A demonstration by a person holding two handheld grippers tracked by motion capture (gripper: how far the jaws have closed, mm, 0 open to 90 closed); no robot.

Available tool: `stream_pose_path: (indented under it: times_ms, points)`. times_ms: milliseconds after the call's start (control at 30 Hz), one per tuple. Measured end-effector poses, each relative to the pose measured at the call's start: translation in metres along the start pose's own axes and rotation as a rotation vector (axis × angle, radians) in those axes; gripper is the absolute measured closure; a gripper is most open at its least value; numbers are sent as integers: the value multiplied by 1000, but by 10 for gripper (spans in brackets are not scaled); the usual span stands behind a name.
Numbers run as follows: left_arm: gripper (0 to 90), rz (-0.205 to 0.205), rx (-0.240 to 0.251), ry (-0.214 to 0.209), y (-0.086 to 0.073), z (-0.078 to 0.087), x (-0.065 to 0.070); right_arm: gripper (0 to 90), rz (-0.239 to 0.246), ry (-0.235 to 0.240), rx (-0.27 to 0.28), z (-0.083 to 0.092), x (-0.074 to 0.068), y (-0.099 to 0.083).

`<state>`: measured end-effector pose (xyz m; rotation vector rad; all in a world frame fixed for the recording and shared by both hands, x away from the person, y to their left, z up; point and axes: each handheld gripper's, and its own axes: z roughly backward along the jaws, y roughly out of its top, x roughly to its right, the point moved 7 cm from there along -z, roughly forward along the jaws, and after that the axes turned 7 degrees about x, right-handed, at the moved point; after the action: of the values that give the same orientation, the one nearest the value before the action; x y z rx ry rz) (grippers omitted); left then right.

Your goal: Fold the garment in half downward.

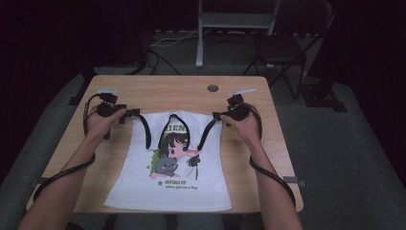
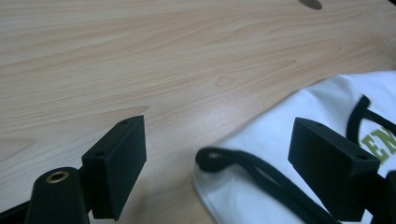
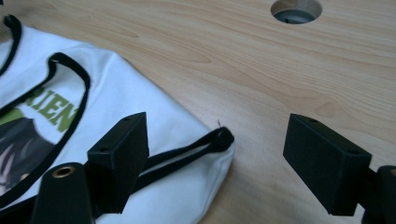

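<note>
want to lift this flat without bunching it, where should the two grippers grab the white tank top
Probably at the two shoulder-strap tips. On the tank top, the left strap tip and right strap tip are narrow black-trimmed ends lying flat on the table. Each open gripper, left and right, could come in low from the outer side.

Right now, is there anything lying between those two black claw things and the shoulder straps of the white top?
Nothing visible blocks them. The left gripper has its fingers open around the strap end of the white top. The right gripper is open around the other strap end. Around both there is bare table.
</note>
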<state>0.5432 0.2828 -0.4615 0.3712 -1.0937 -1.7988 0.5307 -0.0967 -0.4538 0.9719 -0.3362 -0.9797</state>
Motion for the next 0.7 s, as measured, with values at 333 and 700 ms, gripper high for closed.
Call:
stream_pose_path:
  times_ms: [333, 700]
  points:
    - [269, -7, -26, -24, -15, -10, -1, 449, 57, -42, -52, -18, 6, -20]
    - [355, -55, -29, -62, -19, -8, 6, 519, 107, -47, -35, -18, 1, -25]
